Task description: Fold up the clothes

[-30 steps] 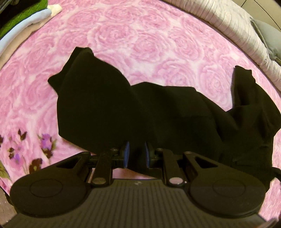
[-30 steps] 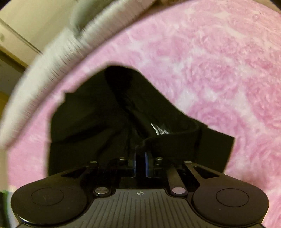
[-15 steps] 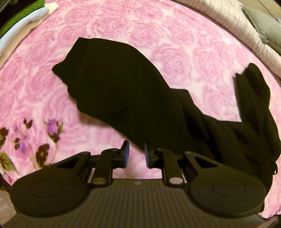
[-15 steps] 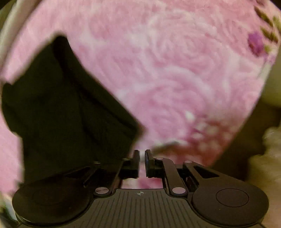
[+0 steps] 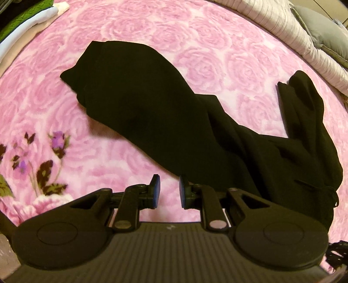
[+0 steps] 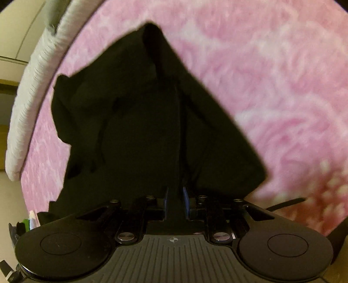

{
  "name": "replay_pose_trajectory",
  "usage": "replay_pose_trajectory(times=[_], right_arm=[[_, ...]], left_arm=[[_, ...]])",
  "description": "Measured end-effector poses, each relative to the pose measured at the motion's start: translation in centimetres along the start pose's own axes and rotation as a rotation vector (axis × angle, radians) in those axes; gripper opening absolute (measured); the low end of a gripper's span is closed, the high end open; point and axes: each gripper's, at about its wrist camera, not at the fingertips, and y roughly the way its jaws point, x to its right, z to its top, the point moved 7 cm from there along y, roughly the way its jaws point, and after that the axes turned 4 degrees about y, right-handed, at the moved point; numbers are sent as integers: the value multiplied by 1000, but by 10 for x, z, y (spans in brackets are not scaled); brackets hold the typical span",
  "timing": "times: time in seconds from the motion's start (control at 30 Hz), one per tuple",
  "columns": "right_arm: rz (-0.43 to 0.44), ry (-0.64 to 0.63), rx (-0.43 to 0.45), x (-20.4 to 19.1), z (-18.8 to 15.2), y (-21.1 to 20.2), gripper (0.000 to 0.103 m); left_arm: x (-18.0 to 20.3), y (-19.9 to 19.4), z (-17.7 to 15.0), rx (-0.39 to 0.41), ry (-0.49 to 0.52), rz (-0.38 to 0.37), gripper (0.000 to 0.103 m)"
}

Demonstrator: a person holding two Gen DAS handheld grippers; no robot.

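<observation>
A black garment (image 5: pixel 165 122) lies crumpled across the pink rose-print blanket (image 5: pixel 165 41), with one leg stretched to the upper left and a bunched end (image 5: pixel 304 122) at the right. My left gripper (image 5: pixel 169 191) is open just in front of its near edge, with only blanket between the blue pads. In the right wrist view the same black garment (image 6: pixel 139 130) fills the centre in a tent shape. My right gripper (image 6: pixel 175 201) is open over its near end, and dark fabric shows between the fingers. The contact itself is too dark to make out.
Folded clothes (image 5: pixel 32 17) in green, white and cream are stacked at the far left. A white quilted cover (image 5: pixel 289 28) and a grey pillow (image 5: pixel 326 37) border the blanket at the far right. A flower print (image 5: pixel 43 165) marks the near left.
The left gripper let go of the garment and drew back, and the cloth settled flat. The right gripper released, swung away over bare blanket, then came back over the garment with wider jaws.
</observation>
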Motion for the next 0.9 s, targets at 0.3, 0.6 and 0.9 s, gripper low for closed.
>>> replay_pose_trajectory(times=[0.3, 0.6, 0.9], right_arm=[[562, 53, 117, -110, 58, -58, 3], [188, 100, 188, -40, 88, -69, 50], [-7, 386, 133, 88, 21, -43, 50]], left_arm=[[-5, -8, 10, 24, -42, 6, 14], [-4, 6, 10, 0, -51, -6, 14], [-5, 22, 2, -58, -39, 19, 14]])
